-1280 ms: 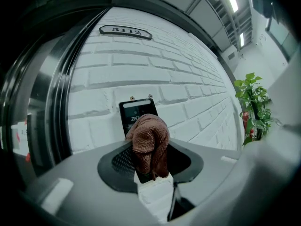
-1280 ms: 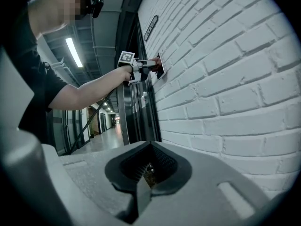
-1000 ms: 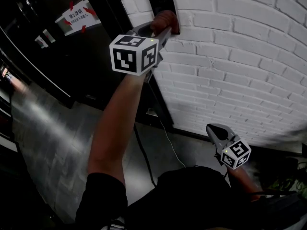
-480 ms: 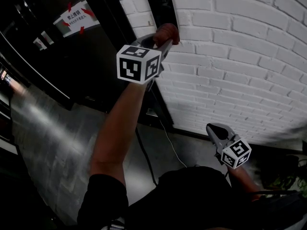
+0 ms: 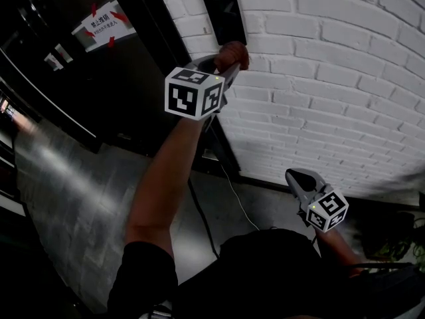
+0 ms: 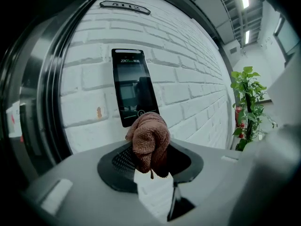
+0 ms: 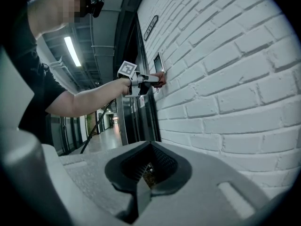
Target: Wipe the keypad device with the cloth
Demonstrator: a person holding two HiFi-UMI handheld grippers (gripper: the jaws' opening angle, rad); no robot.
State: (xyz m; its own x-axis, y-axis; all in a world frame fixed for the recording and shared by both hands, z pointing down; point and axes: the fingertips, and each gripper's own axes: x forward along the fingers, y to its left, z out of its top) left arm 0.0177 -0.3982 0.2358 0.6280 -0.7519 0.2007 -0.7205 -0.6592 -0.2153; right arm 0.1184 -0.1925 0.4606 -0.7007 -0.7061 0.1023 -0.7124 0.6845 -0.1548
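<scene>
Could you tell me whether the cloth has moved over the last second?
Yes. The cloth in the left gripper has slid downward, from over the lower part of the keypad device to just below its bottom edge.

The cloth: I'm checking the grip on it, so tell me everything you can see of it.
The cloth is a reddish-brown, fuzzy terry rag, bunched into a wad and pinched in the left tongs, with a loose thread hanging down. It is held up at the lower edge of the keypad device; contact is unclear.
</scene>
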